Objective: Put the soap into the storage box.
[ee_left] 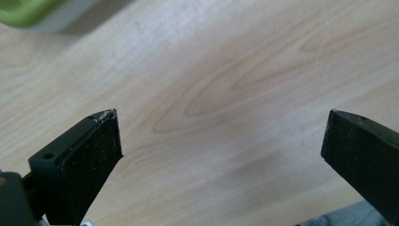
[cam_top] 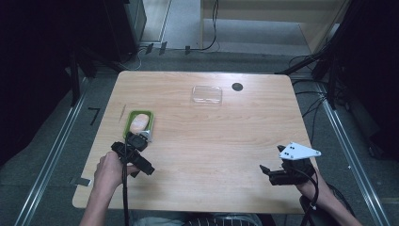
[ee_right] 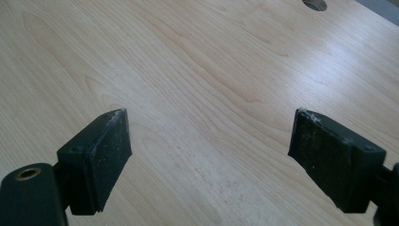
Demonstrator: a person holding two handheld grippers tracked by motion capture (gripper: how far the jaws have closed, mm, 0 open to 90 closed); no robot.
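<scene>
A green tray (cam_top: 128, 123) lies on the left part of the wooden table (cam_top: 211, 141), with a pale, roundish piece of food (cam_top: 139, 124) in it. My left gripper (cam_top: 136, 141) sits just in front of that tray, held by a hand, its jaws wide open over bare wood (ee_left: 221, 132). A green corner of the tray (ee_left: 23, 12) shows at the top left of the left gripper view. My right gripper (cam_top: 268, 172) rests near the table's front right, open, with nothing between its jaws (ee_right: 209, 141). A clear plastic lid (cam_top: 206, 94) lies at the back centre.
A round dark cable hole (cam_top: 237, 86) sits beside the lid, and also appears as the hole (ee_right: 315, 4) at the top of the right gripper view. A thin stick (cam_top: 122, 113) lies left of the tray. Cables run on the floor around the table.
</scene>
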